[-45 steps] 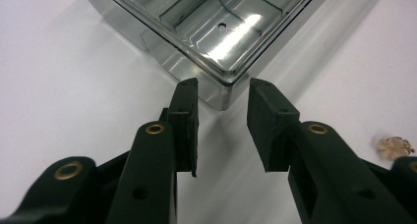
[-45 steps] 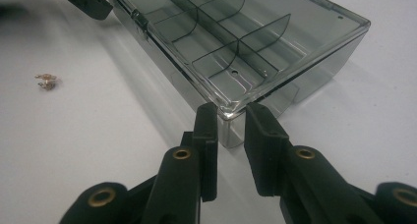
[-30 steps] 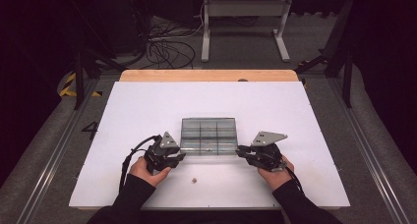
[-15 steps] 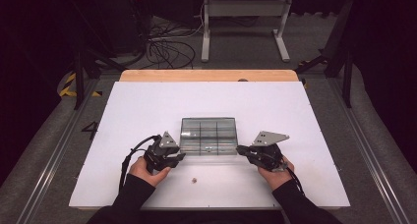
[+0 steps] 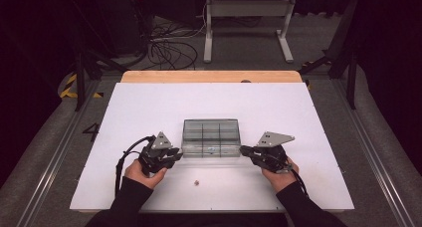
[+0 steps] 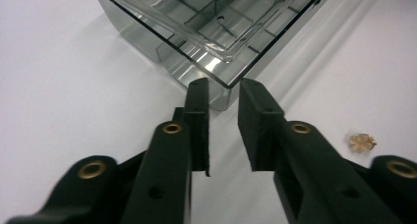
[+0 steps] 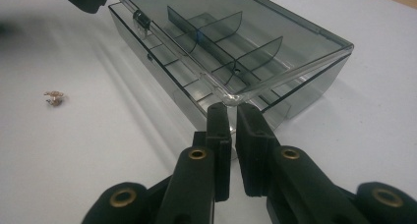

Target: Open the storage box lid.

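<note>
White table (image 5: 149,112) carries a clear box (image 5: 211,137) between both tongs. Left gripper (image 6: 223,94) has just been closing, yet stands open at the corner; right gripper (image 7: 232,108) pinches the lid corner (image 7: 231,98), ready to lift.

My white table top (image 5: 149,112) has a strip of bare wood (image 5: 209,76) along its far edge. Past it, on the grey floor, black cables (image 5: 169,48) lie tangled beside a pale metal stand (image 5: 249,18). Yellow-and-black tape (image 5: 74,87) marks the floor at far left.

Left gripper (image 5: 175,154) fingers closing, right gripper (image 5: 245,150) pinched.
</note>
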The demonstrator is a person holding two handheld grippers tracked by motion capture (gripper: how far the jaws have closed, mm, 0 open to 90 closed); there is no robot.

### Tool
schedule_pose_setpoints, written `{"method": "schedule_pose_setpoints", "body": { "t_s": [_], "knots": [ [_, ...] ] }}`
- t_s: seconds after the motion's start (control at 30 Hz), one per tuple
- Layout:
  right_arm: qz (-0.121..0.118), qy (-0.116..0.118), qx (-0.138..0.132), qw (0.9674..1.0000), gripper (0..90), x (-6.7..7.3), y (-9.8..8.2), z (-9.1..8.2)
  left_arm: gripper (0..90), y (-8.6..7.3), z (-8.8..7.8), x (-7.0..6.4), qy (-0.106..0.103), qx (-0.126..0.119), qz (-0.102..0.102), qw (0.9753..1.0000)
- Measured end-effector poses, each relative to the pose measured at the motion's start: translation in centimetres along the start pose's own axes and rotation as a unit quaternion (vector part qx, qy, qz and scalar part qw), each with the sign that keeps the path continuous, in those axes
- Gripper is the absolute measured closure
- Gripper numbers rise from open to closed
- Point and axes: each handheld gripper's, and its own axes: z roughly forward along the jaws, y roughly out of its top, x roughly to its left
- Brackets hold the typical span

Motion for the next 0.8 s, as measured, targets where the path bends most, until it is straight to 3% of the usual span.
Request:
{"method": "schedule_pose_setpoints", "body": {
  "t_s": [0.17, 0.6, 0.8],
  "knots": [
    [0.0, -0.001, -0.001, 1.0, 84.3, 0.04, 0.07, -0.02, 88.9, 0.2, 0.07, -0.08, 0.002, -0.007, -0.001, 1.0],
    [0.001, 0.0, -0.003, 1.0, 81.9, 0.01, 0.11, -0.02, 89.3, 0.6, 0.45, -0.59, 0.007, -0.024, 0.0, 0.9997],
    [-0.001, -0.006, 0.004, 1.0, 70.5, 0.06, 0.14, -0.07, 89.3, 0.67, 0.35, -0.64, 0.009, -0.028, 0.003, 0.9996]
  ]
}}
